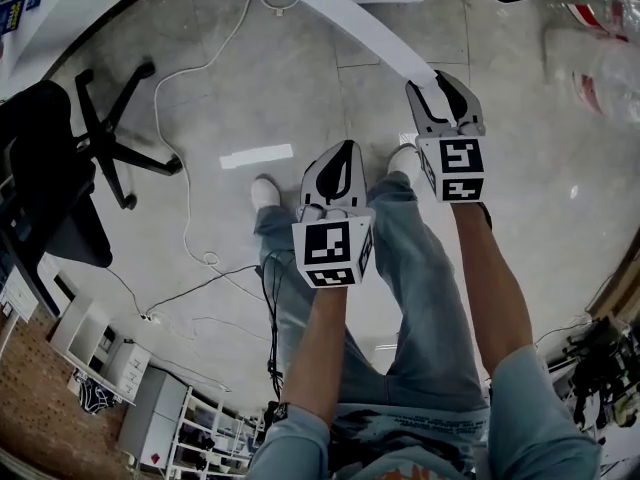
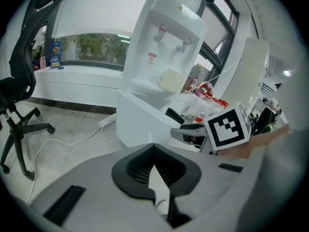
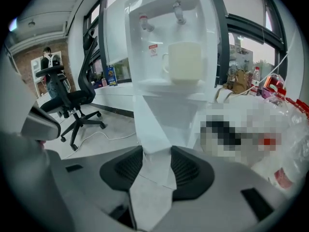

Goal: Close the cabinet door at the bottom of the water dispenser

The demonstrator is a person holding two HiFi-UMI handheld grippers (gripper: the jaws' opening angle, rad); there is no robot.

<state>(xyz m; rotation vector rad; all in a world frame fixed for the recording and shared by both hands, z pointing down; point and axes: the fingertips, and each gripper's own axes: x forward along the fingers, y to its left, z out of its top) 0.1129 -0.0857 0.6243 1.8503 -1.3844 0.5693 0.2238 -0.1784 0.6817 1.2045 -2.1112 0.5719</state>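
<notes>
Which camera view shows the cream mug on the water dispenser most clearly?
The right gripper view: the mug stands large and central under the taps. The left gripper view shows it smaller, from the side. The head view shows only a cream shape at its top edge, perhaps the mug.

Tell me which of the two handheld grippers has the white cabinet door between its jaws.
The right gripper: its jaws clamp the edge of the white cabinet door. The left gripper has its jaws together, empty and off the door.

Office with swivel chair [image 1: 55,173] and water dispenser [image 2: 166,52].
</notes>
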